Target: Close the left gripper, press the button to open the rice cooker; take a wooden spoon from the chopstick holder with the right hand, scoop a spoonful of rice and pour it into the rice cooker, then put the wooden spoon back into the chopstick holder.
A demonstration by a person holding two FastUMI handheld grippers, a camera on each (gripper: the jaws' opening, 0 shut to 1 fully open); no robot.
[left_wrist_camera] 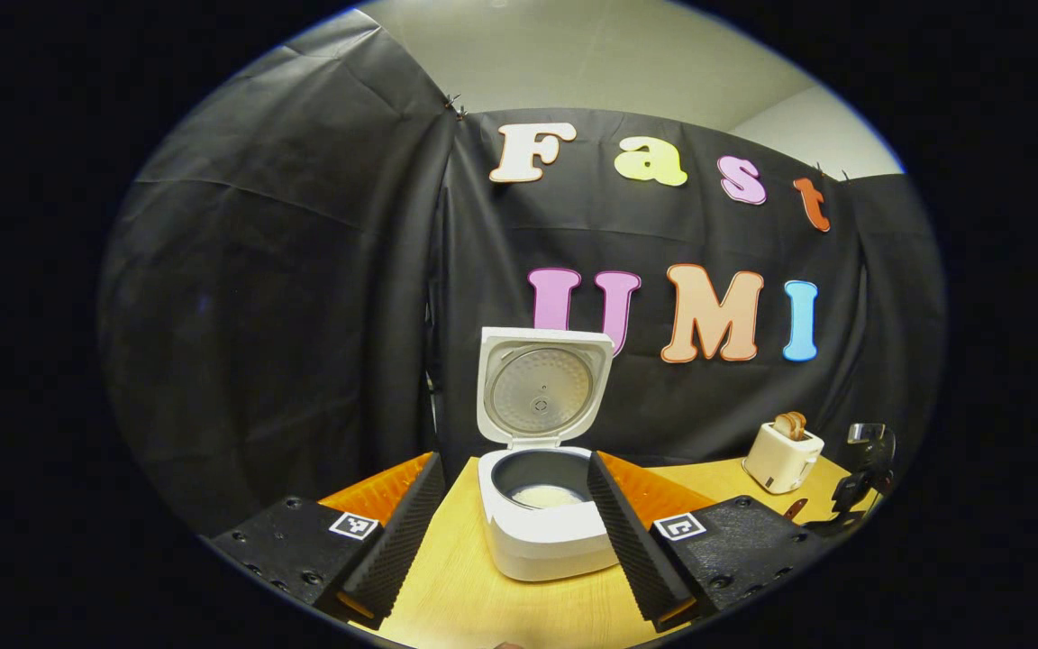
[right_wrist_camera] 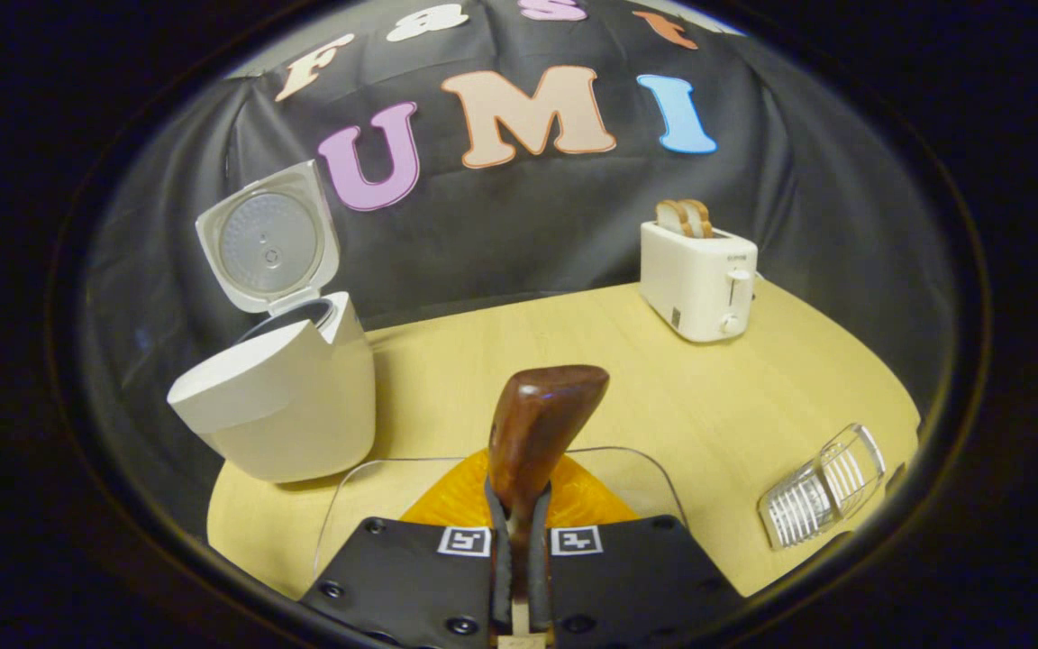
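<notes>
The white rice cooker point(left_wrist_camera: 541, 541) stands on the wooden table with its lid point(left_wrist_camera: 541, 388) upright, and a patch of white rice point(left_wrist_camera: 544, 496) lies in the dark pot. My left gripper point(left_wrist_camera: 515, 460) is open, with one finger on each side of the cooker's front and neither touching it. My right gripper point(right_wrist_camera: 519, 505) is shut on the handle of the brown wooden spoon point(right_wrist_camera: 541, 415), whose bowl points up and away. No rice shows on the spoon. The clear ribbed chopstick holder point(right_wrist_camera: 821, 487) sits at the table's right edge. The cooker point(right_wrist_camera: 289, 406) is left of the spoon.
A white toaster point(right_wrist_camera: 699, 279) holding two bread slices stands at the back right, also visible as the toaster point(left_wrist_camera: 782, 455). A clear container's rim point(right_wrist_camera: 339, 505) lies just below the spoon. The black cloth wall closes the back. Bare tabletop point(right_wrist_camera: 573, 351) lies between cooker and toaster.
</notes>
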